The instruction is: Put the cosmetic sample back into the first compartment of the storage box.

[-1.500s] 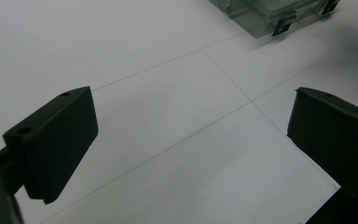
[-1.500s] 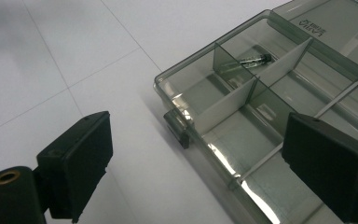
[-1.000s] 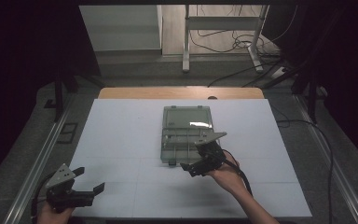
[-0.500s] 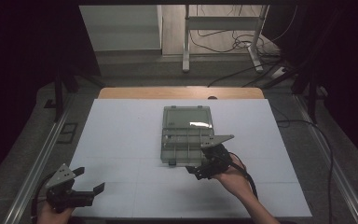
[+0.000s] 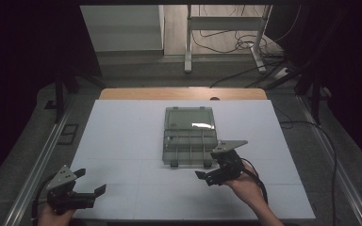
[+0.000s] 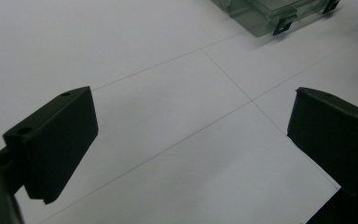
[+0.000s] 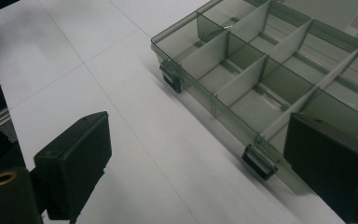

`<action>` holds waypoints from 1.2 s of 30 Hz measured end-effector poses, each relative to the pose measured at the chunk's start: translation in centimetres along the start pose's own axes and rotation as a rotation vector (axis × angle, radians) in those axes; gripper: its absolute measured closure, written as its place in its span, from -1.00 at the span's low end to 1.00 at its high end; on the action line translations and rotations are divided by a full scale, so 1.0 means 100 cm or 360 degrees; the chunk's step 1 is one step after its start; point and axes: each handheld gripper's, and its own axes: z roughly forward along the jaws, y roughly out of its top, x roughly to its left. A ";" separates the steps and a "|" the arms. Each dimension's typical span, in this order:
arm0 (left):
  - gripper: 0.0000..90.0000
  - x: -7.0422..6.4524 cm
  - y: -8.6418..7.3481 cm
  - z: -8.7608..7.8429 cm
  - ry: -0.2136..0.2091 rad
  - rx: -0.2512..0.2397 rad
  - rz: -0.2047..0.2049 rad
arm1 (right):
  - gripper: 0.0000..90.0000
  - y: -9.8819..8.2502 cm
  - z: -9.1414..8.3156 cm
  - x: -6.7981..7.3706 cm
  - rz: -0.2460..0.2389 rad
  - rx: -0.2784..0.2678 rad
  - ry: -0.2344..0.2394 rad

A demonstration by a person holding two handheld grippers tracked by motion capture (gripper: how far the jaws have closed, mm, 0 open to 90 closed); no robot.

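High view, organiser box (image 5: 189,136) lying open, long axis front-to-back — lid far side

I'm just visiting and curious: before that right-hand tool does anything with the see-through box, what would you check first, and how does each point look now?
1. Lid of the compartment box folded open, dividers exposed: ok.
2. Compartments free of contents: those seen in the right gripper view look bare, ok; the far ones, cannot tell.
3. Right gripper open with nothing between its fingers: ok.
4. Right gripper lined up with the box's near edge and its latches: beside it, not touching; ok.
5. Left gripper open, parked at the near left corner of the white mat, away from the box: ok.
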 end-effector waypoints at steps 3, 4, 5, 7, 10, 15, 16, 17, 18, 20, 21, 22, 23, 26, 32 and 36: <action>-0.95 0.000 0.000 0.000 -0.0001 0.0000 0.0000 | -0.82 -0.002 -0.002 -0.001 0.0004 -0.0002 -0.0006; -0.95 0.000 0.000 0.000 0.0000 0.0000 0.0001 | -0.82 -0.003 -0.003 -0.002 0.0009 -0.0005 -0.0010; -0.95 0.000 0.000 0.000 -0.0002 0.0000 -0.0001 | -0.83 -0.004 -0.004 -0.002 0.0011 -0.0015 -0.0015; -0.95 0.000 0.000 0.000 -0.0003 0.0000 -0.0002 | -0.84 -0.005 -0.006 -0.004 0.0024 -0.0030 -0.0023; -0.95 0.000 0.000 0.000 -0.0003 0.0000 -0.0002 | -0.90 -0.009 -0.009 -0.005 0.0047 -0.0035 -0.0045; -0.95 0.000 0.000 0.000 -0.0003 0.0002 -0.0003 | -0.93 -0.017 -0.014 -0.006 0.0060 -0.0045 -0.0068; -0.95 0.000 0.000 0.000 -0.0003 0.0002 -0.0002 | -0.94 -0.018 -0.016 -0.006 0.0061 -0.0045 -0.0071; -0.95 0.000 0.000 0.000 -0.0003 0.0003 -0.0001 | -0.94 -0.020 -0.017 -0.006 0.0059 -0.0046 -0.0086; -0.95 0.000 0.000 0.000 -0.0002 0.0003 -0.0001 | -0.94 -0.021 -0.018 -0.007 0.0060 -0.0052 -0.0089; -0.95 0.000 0.000 0.000 -0.0003 0.0003 -0.0002 | -0.95 -0.024 -0.021 -0.007 0.0059 -0.0053 -0.0106; -0.95 0.000 0.000 0.000 -0.0003 0.0004 -0.0002 | -0.95 -0.025 -0.022 -0.008 0.0060 -0.0053 -0.0114; -0.95 0.000 0.000 0.000 -0.0002 0.0005 -0.0002 | -0.95 -0.027 -0.023 -0.008 0.0065 -0.0057 -0.0118; -0.95 0.000 0.000 0.000 -0.0002 0.0004 -0.0002 | -0.95 -0.028 -0.024 -0.009 0.0054 -0.0058 -0.0125; -0.95 0.001 0.000 0.000 -0.0003 0.0002 -0.0006 | -0.96 -0.030 -0.027 -0.009 0.0064 -0.0056 -0.0138; -0.95 0.001 0.001 0.001 -0.0005 0.0005 -0.0006 | -0.96 -0.034 -0.034 -0.010 0.0082 -0.0078 -0.0151; -0.95 0.001 0.000 0.001 -0.0003 0.0003 -0.0007 | -0.97 -0.033 -0.036 -0.008 0.0079 -0.0090 -0.0152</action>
